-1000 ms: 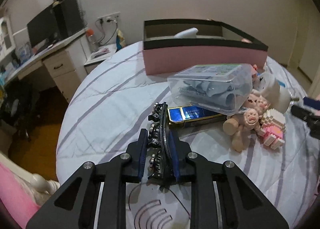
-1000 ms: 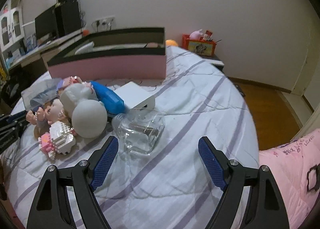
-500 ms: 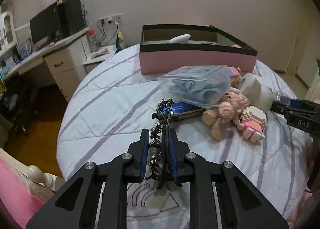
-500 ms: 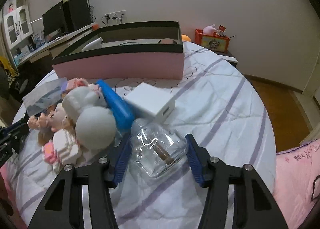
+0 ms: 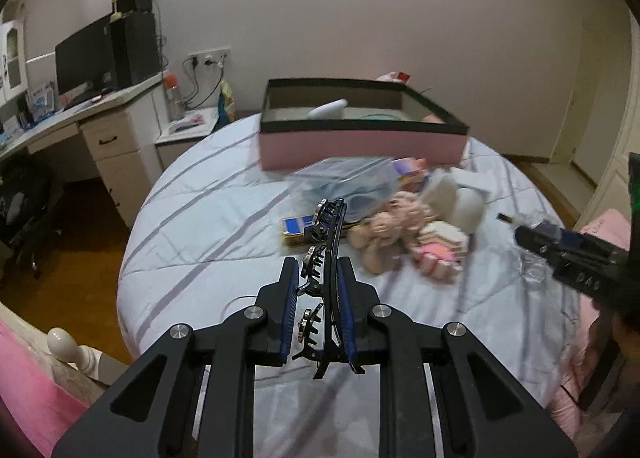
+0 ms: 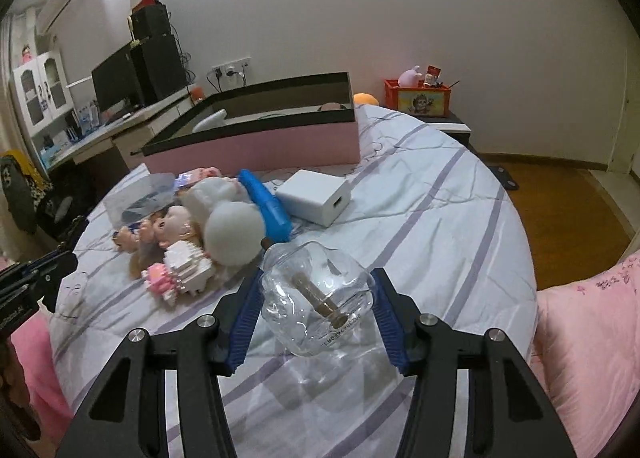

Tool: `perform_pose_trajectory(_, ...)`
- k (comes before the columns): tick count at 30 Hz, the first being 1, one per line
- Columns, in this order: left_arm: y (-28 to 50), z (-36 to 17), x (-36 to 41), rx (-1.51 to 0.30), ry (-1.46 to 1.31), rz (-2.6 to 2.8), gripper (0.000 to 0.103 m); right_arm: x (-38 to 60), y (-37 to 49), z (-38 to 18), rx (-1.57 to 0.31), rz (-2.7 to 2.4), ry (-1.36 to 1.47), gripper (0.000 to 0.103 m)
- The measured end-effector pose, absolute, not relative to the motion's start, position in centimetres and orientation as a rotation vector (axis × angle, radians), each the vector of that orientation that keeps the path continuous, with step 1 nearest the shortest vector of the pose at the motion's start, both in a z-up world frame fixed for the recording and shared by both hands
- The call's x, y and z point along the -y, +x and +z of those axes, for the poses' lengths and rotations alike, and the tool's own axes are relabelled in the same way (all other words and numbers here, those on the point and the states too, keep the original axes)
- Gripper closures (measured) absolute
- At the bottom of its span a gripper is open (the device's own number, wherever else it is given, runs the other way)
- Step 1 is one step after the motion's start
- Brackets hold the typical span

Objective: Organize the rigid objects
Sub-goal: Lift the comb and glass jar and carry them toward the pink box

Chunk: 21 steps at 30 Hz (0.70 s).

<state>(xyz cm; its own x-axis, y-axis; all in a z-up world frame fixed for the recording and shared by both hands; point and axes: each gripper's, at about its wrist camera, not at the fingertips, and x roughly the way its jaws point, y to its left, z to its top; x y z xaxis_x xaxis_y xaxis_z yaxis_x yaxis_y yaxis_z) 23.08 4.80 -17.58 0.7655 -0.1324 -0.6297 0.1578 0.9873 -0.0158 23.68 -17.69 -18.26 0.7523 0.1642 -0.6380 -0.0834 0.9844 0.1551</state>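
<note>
While the pink box (image 6: 256, 139) is holding only a few items, the left gripper (image 5: 318, 312) is clamping a black hair clip (image 5: 326, 258), the right gripper (image 6: 316, 308) is gripping a glass jar (image 6: 316, 296), and dolls (image 6: 168, 230), block toy (image 6: 180, 272) and charger (image 6: 314, 195) are awaiting sorting on the bed (image 6: 440, 217).

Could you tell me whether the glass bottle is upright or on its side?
On its side: the glass bottle lies horizontally between the right gripper's pads.
</note>
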Motion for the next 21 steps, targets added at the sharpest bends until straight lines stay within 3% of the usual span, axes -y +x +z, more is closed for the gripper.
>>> perform_pose_trajectory(8, 22.6, -16.9, -1.5, -0.670, 0.001, -0.218, 0.084, 17.2, 21.4, -16.7, -0.635, 0.137, 0.140, 0.048)
perform_pose_trajectory(21, 22.1, -11.4, 0.6, -0.505, -0.003, -0.170, 0.084, 13.8, 20.3, -9.9, -0.449, 0.187, 0.073, 0.048)
